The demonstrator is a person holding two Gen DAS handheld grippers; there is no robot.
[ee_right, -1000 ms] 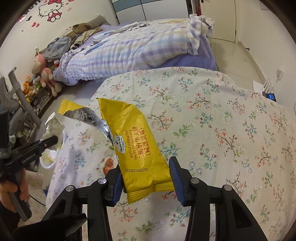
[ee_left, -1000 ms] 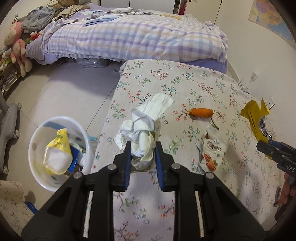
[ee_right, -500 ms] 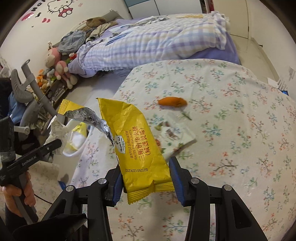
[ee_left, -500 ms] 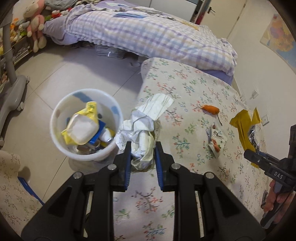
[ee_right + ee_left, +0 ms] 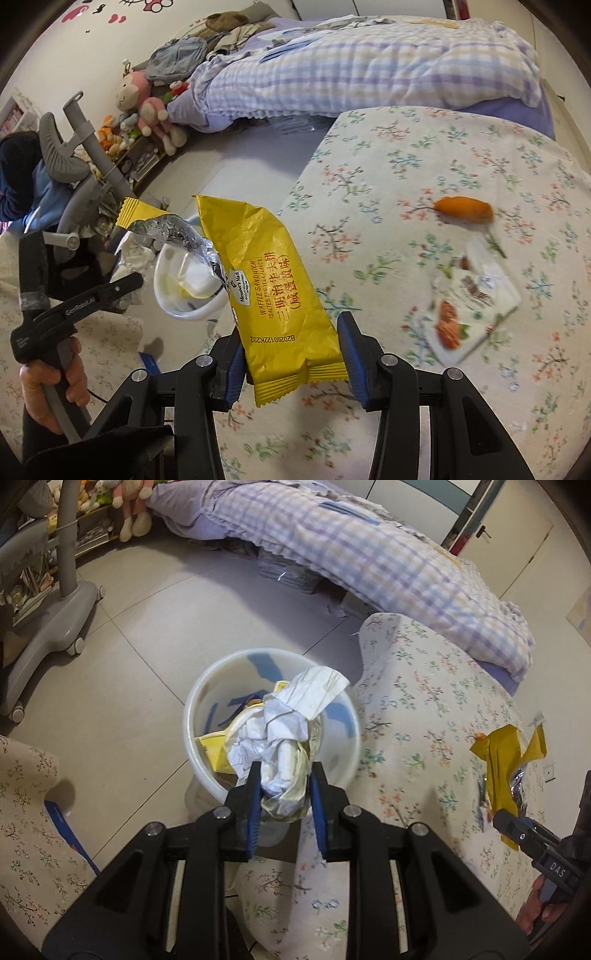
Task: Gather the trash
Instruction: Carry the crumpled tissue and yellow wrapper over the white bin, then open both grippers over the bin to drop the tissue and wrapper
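The left gripper point(image 5: 283, 790) pinches a wad of crumpled paper point(image 5: 284, 746) between its blue pads, held above the white bin point(image 5: 207, 701) that stands on the floor beside the floral-covered table point(image 5: 424, 716). The right gripper point(image 5: 291, 354) clamps the lower end of an opened yellow wrapper point(image 5: 269, 280) over the table edge. An orange scrap point(image 5: 463, 208) and a white packet point(image 5: 476, 306) lie on the table.
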